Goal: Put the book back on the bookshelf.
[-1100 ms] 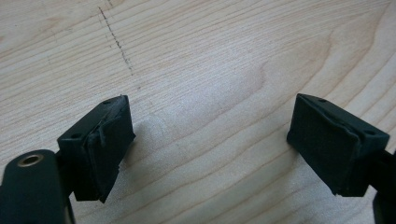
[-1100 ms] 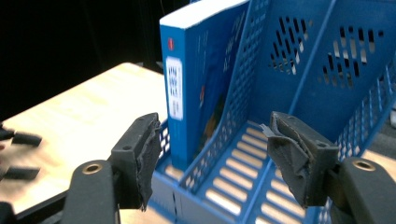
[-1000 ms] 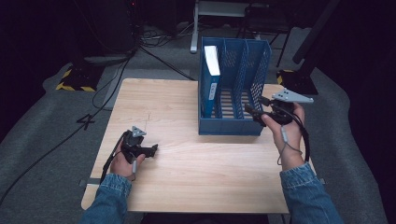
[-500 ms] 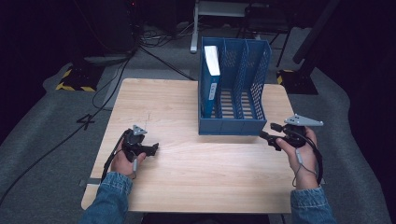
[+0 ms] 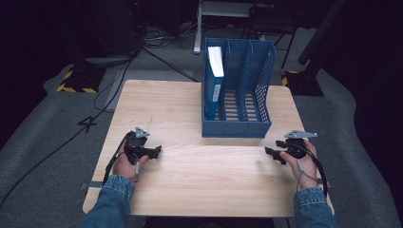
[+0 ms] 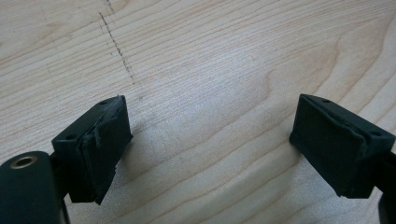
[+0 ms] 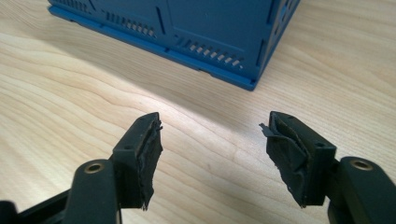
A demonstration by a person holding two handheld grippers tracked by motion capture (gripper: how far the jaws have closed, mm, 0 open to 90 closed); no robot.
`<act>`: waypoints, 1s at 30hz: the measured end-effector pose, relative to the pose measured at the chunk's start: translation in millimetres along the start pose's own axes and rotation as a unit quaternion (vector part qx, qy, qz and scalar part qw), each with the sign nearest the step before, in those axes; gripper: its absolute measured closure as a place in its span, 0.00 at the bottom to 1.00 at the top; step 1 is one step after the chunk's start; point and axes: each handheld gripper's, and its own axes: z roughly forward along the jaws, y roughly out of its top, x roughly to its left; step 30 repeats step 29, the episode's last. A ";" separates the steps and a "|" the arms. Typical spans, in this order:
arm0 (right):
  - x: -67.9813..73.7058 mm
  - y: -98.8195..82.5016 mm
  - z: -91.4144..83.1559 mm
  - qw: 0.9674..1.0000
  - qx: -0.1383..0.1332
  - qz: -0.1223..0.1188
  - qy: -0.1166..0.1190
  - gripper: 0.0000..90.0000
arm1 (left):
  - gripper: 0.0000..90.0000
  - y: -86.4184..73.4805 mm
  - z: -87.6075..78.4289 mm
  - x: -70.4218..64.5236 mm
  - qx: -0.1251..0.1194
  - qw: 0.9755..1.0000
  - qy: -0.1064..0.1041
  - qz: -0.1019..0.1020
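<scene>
Both grippers, left (image 5: 154, 152) and right (image 5: 272, 153), rest with jaws apart, empty.

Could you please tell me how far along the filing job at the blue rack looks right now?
Done: one blue book stands upright in the leftmost slot of the blue file rack. In hand: nothing; the left gripper and right gripper sit low over the wooden table, jaws open and empty. Left: the other two slots look empty, and there is no other book on the table to file.
</scene>
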 end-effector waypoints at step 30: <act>-2.2 -17.7 35.3 0.999 0.011 -0.011 -0.043 0.05 | 0.13 0.9 0.5 0.6 0.002 1.000 0.001 0.000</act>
